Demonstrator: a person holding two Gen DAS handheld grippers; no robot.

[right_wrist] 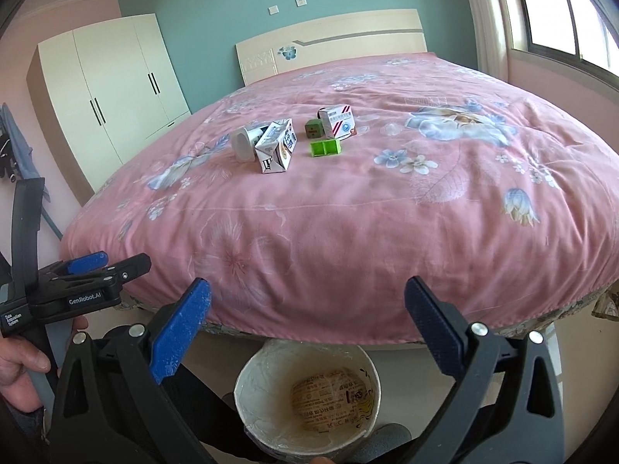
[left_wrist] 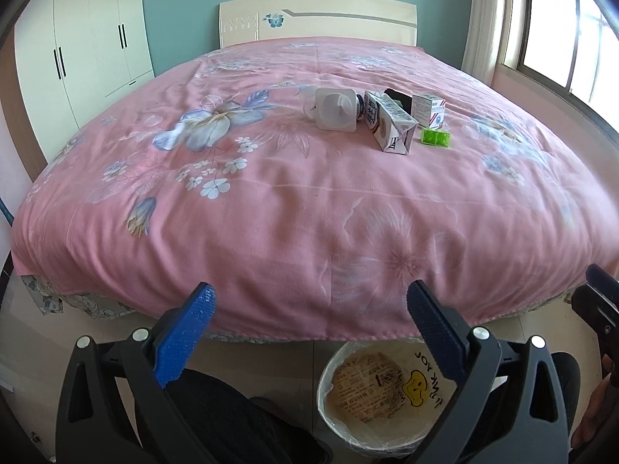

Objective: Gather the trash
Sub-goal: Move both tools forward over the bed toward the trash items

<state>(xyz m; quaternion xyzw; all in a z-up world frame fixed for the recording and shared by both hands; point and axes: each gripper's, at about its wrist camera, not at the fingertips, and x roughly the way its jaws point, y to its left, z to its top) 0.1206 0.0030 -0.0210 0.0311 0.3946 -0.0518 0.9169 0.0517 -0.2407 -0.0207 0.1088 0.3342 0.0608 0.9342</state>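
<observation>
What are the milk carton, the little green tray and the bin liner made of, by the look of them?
Milk carton: likely printed, coated paperboard; its folded end shows sharp creases and dents.
Green tray: probably moulded plastic; a uniform bright colour, with stiff thin walls dividing two compartments.
Bin liner: thin plastic film, it seems; translucent and wrinkled over the rim, with print showing through.

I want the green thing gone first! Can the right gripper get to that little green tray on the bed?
Probably yes. The right gripper is open and empty, and nothing lies between it and the green tray, which sits at the near edge of the trash pile with bare pink bedspread in front.
</observation>
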